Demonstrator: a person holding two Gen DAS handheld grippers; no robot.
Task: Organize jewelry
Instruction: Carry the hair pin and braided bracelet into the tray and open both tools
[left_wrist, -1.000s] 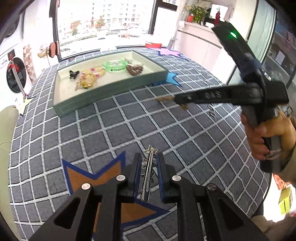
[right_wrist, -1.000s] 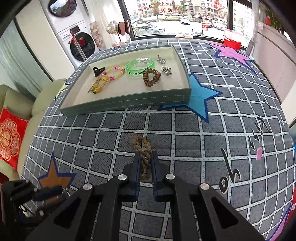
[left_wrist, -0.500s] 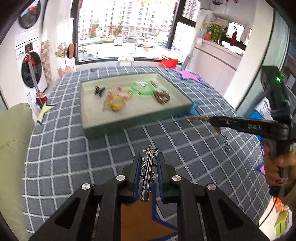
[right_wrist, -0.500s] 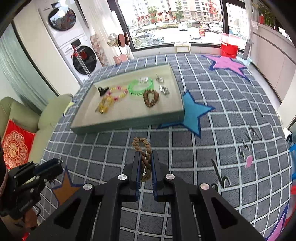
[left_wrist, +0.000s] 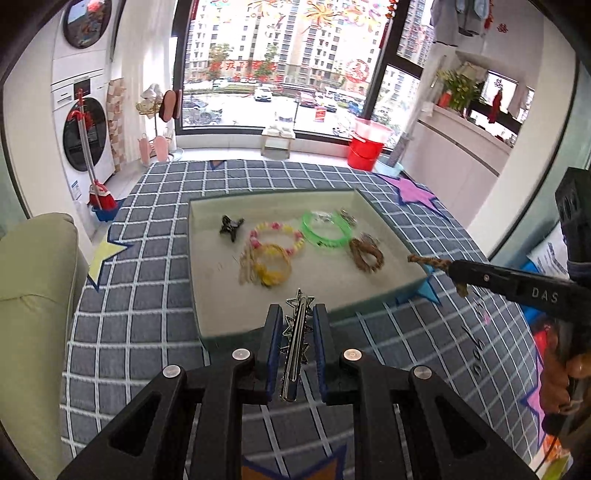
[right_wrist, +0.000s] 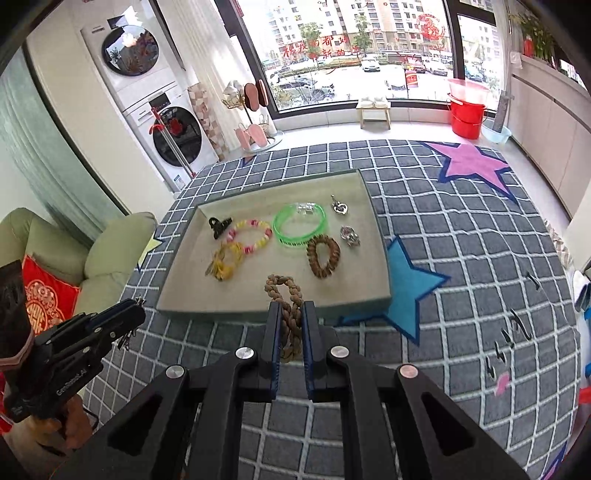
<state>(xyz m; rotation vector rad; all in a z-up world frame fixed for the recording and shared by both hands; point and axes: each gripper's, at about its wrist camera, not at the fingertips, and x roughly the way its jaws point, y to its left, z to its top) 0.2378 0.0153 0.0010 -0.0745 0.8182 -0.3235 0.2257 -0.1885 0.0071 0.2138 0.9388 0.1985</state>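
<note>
A green-walled jewelry tray (left_wrist: 199, 273) (right_wrist: 376, 236) with a beige floor lies on the checked rug. In it are a black claw clip (left_wrist: 231, 225), a pink-and-yellow bead bracelet (left_wrist: 277, 236), a yellow bracelet (left_wrist: 271, 267), a green bangle (right_wrist: 299, 223), a brown bead bracelet (right_wrist: 323, 256) and small silver pieces (right_wrist: 349, 236). My left gripper (left_wrist: 297, 314) is shut on a silver star hair clip (left_wrist: 295, 343), held above the tray's near wall. My right gripper (right_wrist: 290, 314) is shut on a brown braided bracelet (right_wrist: 286, 295), just short of the tray's near wall.
A pale green sofa (left_wrist: 33, 295) with a red cushion (right_wrist: 44, 299) stands at the left. Stacked washing machines (right_wrist: 162, 110), a broom (left_wrist: 98, 192), a red bucket (right_wrist: 467, 114) and a small stool (right_wrist: 375, 109) line the far side by the window. Coloured stars mark the rug.
Both grippers have risen and come closer to the tray, each keeping its piece. The left view has swung so the tray now sits straight ahead.
</note>
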